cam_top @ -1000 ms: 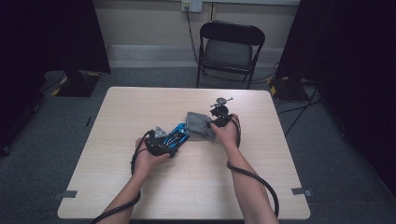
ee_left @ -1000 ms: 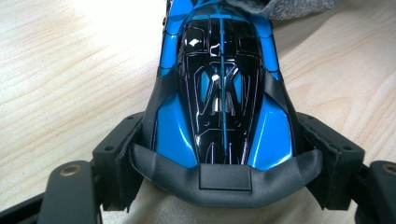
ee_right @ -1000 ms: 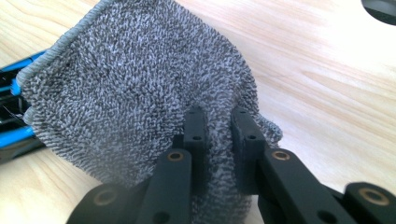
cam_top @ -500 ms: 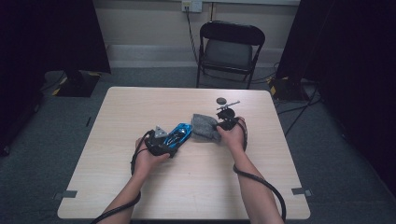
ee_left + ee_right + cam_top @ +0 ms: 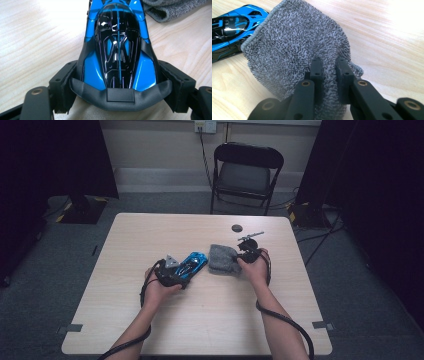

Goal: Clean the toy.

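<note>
Gripping the blue toy car [image 5: 117,47], my left gripper [image 5: 117,82] has stayed put. My right gripper [image 5: 329,72], clamped on the grey cloth [image 5: 297,42], has slid rightward, off the car.

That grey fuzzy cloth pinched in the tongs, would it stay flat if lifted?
Probably not. The grey cloth bunches where the right tongs pinch it, so it looks soft and floppy. Its looped pile suggests it is light and should grip rather than slip.

Black folding chair [image 5: 247,172] behind table [image 5: 150,235] w/ wall outlet [image 5: 205,125] above; small dark disc [image 5: 236,227] & thin tool [image 5: 250,236] on tabletop's far side.
</note>
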Action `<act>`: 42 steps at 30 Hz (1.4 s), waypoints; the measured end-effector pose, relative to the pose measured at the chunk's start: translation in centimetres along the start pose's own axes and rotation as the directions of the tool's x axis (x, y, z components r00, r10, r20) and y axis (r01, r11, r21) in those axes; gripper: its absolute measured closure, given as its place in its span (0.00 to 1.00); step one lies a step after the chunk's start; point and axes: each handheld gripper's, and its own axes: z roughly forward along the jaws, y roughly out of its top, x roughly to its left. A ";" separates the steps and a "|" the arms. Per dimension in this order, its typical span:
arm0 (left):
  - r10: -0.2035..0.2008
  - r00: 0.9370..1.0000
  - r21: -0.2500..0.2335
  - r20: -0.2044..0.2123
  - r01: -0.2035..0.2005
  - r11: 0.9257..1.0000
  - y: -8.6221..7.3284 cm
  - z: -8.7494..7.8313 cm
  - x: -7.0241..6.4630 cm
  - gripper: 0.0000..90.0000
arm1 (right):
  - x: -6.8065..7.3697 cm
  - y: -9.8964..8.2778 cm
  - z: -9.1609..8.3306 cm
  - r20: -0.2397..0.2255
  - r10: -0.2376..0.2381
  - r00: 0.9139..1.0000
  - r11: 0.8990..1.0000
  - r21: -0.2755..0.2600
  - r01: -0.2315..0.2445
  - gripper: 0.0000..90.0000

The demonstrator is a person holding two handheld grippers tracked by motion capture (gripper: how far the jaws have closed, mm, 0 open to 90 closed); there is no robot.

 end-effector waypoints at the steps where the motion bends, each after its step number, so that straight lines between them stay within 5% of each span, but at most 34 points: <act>1: 0.010 1.000 -0.002 -0.001 -0.010 1.000 0.1 -0.1 0.0 0.25 | 0.0 0.0 -0.1 -0.003 0.006 1.000 1.000 -0.004 -0.006 0.87; 21: -0.021 0.999 0.067 0.043 0.018 0.998 1.4 -2.4 0.3 0.26 | -0.3 -1.0 -1.9 -0.040 0.011 0.999 0.999 -0.044 -0.012 0.87; 31: -0.046 0.997 0.021 0.065 0.044 0.999 1.5 -2.9 0.3 0.24 | -0.5 -0.9 -2.7 -0.044 0.011 0.999 0.998 -0.061 -0.014 0.87; 42: -0.046 0.995 -0.049 0.088 0.051 0.998 3.5 -3.4 0.3 0.31 | -0.5 -1.1 -2.9 -0.055 0.010 0.998 0.998 -0.060 -0.014 0.87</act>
